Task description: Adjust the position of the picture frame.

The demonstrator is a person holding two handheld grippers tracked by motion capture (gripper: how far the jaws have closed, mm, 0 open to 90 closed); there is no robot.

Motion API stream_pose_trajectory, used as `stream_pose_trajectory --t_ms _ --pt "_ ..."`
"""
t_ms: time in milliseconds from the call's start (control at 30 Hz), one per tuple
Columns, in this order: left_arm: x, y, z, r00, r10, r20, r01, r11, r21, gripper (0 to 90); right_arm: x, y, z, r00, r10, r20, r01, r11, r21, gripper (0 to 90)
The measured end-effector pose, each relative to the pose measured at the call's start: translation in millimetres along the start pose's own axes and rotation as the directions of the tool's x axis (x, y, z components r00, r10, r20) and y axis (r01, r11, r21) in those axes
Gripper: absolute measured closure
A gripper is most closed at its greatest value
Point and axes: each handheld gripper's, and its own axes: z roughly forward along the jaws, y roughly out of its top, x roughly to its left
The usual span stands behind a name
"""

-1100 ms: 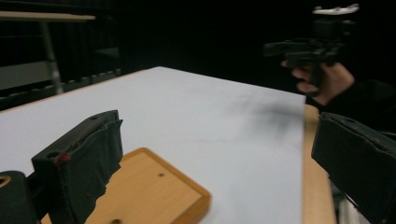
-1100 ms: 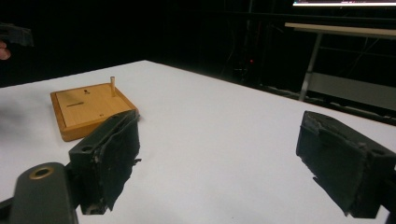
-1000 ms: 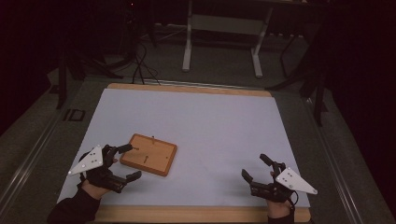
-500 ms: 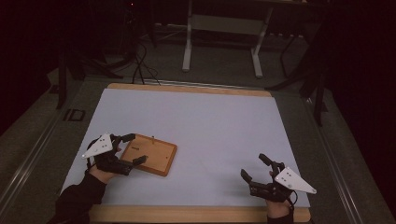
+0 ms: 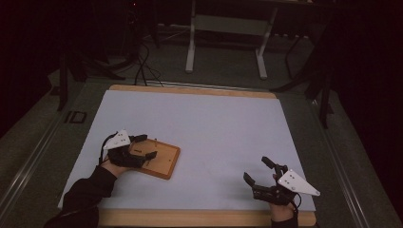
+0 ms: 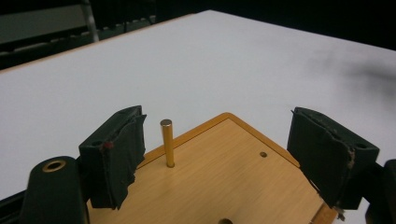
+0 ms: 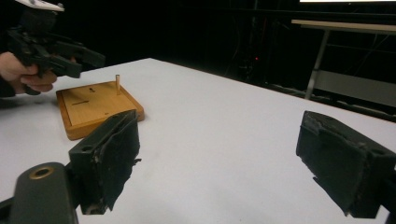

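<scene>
The left claw (image 5: 142,147) has moved forward over the wooden board (image 5: 161,160) and now stands wide open around the brass pin (image 6: 166,142), holding nothing. This probably prepares a grasp of the pin. Right of the board, the right claw (image 5: 260,172) rests open and empty on the worktop (image 5: 214,123).

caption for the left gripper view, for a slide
Open left gripper poised over a wooden board, brass peg upright near one pad.

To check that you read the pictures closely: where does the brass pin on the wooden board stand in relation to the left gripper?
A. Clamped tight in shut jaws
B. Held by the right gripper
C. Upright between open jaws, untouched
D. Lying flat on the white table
C: in the left gripper view the pin stands upright in the board, with the left gripper open around it and neither jaw touching it.
</scene>
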Motion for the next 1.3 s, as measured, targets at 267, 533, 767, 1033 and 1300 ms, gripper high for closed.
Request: stream_pose_trajectory --t_ms 267,533,767,1033,1300 --pt "9.2 1.5 13.7 0.9975 -0.035 -0.062 0.040 0.9965 0.074 38.8 -0.6 -0.1 -0.2 1.0000 0.003 -0.003 -0.003 1.000 -0.002 13.2" --pt "9.8 6.0 25.7 0.9963 -0.001 -0.086 0.016 0.9853 0.170 57.9 -1.0 -0.1 1.7 0.9999 0.005 -0.009 -0.005 1.000 -0.002 13.2" --pt "11.8 8.9 36.4 0.9935 0.015 -0.113 0.015 0.9669 0.255 64.0 -1.5 0.3 2.8 0.9998 0.009 -0.015 -0.009 1.000 -0.004 13.2" --pt "11.5 10.0 42.3 0.9905 0.028 -0.134 0.014 0.9536 0.301 76.4 -1.8 0.5 1.5 0.9998 0.013 -0.013 -0.013 1.000 -0.008 13.3" --pt "12.1 10.8 43.0 0.9929 -0.016 -0.118 0.051 0.9532 0.298 85.0 -1.7 0.5 1.3 0.9999 0.011 -0.011 -0.011 1.000 -0.006 13.3"
